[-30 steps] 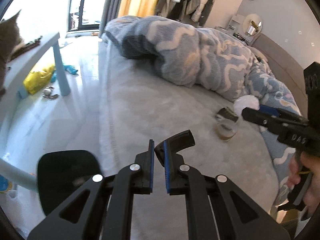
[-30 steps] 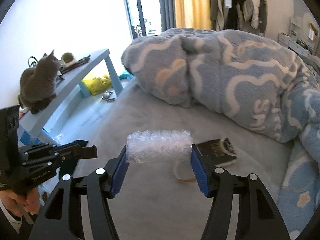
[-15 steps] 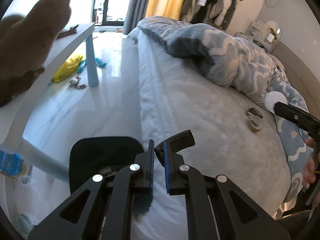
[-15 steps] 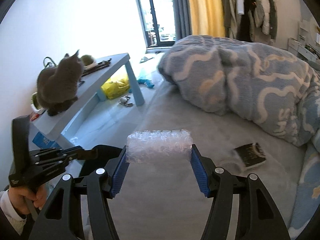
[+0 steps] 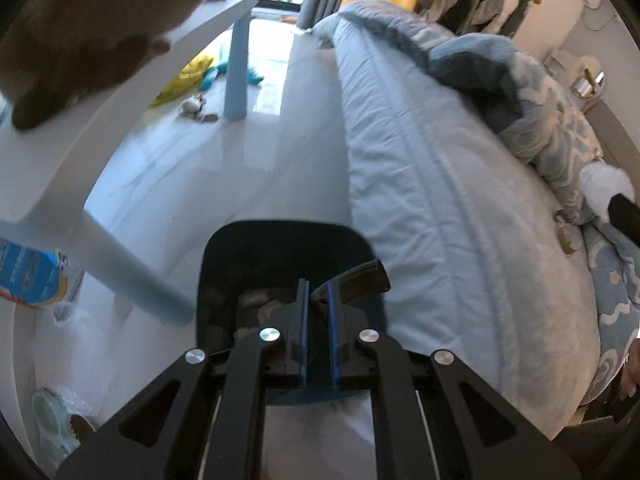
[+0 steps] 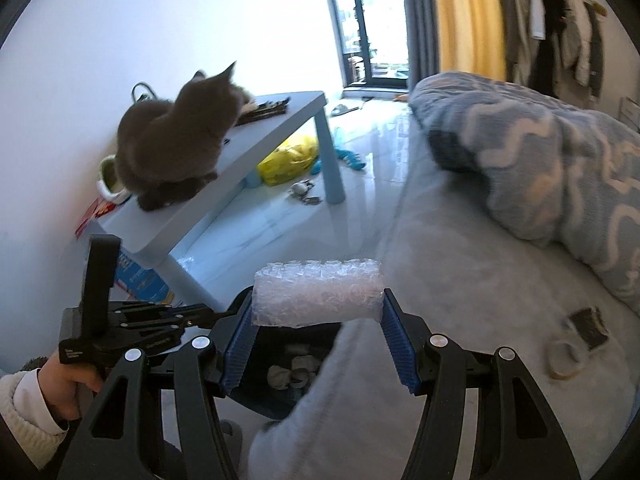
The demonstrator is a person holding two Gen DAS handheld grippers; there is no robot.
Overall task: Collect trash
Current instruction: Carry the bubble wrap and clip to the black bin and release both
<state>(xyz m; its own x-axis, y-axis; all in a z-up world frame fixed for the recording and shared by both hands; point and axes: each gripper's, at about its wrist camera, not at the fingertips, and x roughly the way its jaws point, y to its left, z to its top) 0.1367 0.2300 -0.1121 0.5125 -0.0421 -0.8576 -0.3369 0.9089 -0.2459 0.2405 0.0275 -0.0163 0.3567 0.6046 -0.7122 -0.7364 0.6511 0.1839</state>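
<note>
My left gripper [image 5: 318, 292] is shut on a thin black scrap [image 5: 360, 280] that sticks out to the right of its tips. It hangs over a dark trash bin [image 5: 280, 232] on the floor beside the bed. My right gripper [image 6: 318, 300] is shut on a roll of bubble wrap [image 6: 318, 294], held crosswise above the bed's edge and the bin [image 6: 260, 404], which holds crumpled white trash. The left gripper [image 6: 216, 314] shows in the right wrist view, in a person's hand [image 6: 68, 380]. The bubble wrap [image 5: 604, 184] peeks in at the left wrist view's right edge.
A grey cat [image 6: 176, 144] sits on a light blue table [image 6: 280, 124] left of the bin. A tape roll [image 6: 566, 360] and a black packet [image 6: 592, 322] lie on the bed beside a blue blanket [image 6: 540, 168]. A yellow bag [image 6: 290, 158] lies on the floor.
Both grippers have swung left from over the bed toward its edge. The bin now lies right under the left gripper. Both grips are unchanged.
</note>
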